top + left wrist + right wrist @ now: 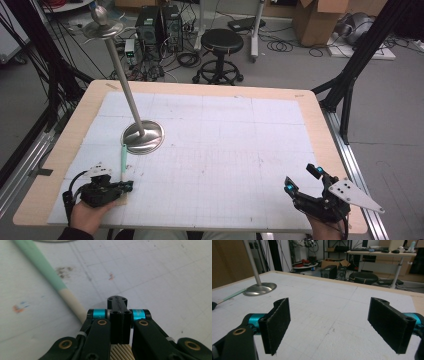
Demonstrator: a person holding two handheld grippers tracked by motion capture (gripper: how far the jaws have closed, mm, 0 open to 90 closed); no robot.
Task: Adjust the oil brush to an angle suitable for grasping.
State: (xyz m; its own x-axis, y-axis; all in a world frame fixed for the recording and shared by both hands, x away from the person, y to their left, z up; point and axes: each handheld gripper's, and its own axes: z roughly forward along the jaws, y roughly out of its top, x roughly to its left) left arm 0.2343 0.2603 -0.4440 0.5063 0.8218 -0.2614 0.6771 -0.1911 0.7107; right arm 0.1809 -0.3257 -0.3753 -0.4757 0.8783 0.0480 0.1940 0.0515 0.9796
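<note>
I have the left claw (125, 186) down at the near left corner of the counter (310, 107), its jaws pressed together beside the brush (122, 162), not around it. The brush lies flat, its green handle pointing toward the base of the metal stand (143, 136); the bristle end sits just under my claw, though how far under I can't quite make out. I judge I'm at the start of a pickup: next I must spread the jaws and straddle the handle. My right claw (302, 180) hovers wide apart, well away.
</note>
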